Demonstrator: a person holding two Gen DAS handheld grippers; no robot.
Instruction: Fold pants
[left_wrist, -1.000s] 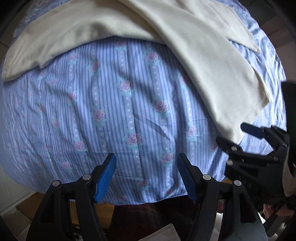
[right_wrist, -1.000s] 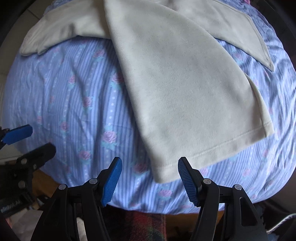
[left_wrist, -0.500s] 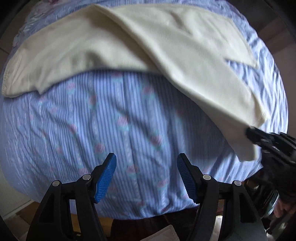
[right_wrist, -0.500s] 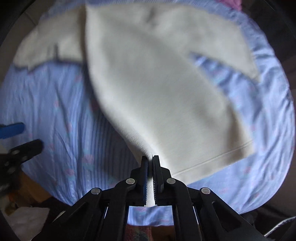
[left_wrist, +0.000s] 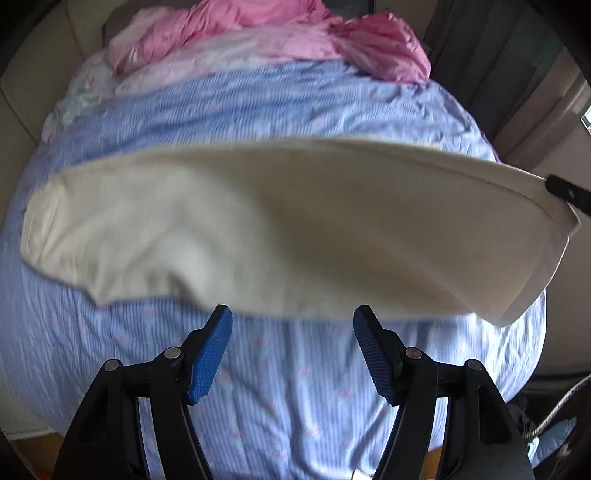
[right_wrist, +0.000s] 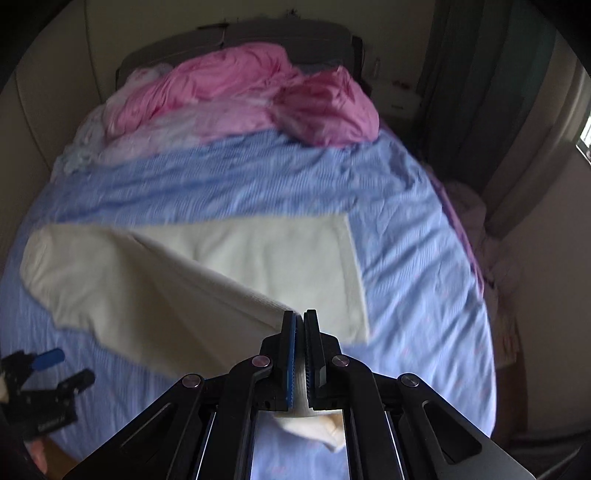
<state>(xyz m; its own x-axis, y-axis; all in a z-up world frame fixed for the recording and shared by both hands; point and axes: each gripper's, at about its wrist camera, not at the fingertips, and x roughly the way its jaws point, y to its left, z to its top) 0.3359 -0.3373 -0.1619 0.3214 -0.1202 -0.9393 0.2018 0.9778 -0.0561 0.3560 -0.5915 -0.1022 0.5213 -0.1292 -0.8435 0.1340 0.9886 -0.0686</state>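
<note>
Right hand-held gripper pinches the cream pants' lifted hem.

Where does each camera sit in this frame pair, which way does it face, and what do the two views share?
Left wrist: sits on the left gripper, looking steeply down the bed; its own blue-padded jaws stand open and empty, right gripper at the right edge.
Right wrist: sits on the right gripper, facing the headboard; jaws shut on a leg hem of the cream pants, left gripper lower left.
Shared: pants, blue sheet, pink bedding.
</note>
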